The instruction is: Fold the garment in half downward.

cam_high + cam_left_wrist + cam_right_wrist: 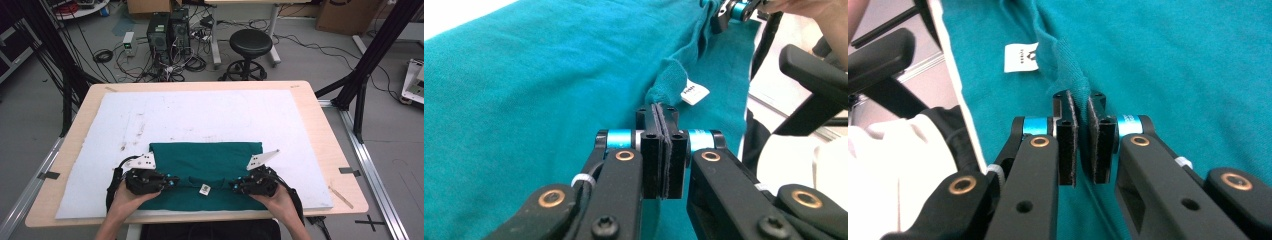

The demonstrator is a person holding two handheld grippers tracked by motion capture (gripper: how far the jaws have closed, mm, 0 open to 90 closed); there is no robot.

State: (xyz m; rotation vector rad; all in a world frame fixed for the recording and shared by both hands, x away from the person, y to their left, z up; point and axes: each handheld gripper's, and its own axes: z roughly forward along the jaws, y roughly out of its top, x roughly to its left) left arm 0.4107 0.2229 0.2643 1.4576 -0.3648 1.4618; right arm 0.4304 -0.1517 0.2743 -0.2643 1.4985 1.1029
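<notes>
A teal T-shirt (205, 160) lies folded flat on the white mat, its neckline toward the near edge and a white label (204, 188) at the collar's middle. My left gripper (175, 183) holds the collar left of the label. In the left gripper view its pads (664, 112) are pressed together on the raised collar ridge, with the label (694, 92) just beyond. My right gripper (233, 186) holds the collar right of the label. In the right gripper view the jaws (1079, 100) pinch a fold of collar fabric, with the label (1021, 57) up and to the left.
The white mat (200, 112) covers most of the wooden table (320, 115). Beyond the far edge stand a black stool (250, 45) and computer towers (167, 30) amid floor cables. Black frame posts (365, 60) rise at both sides. A chair armrest (814, 65) sits by the near edge.
</notes>
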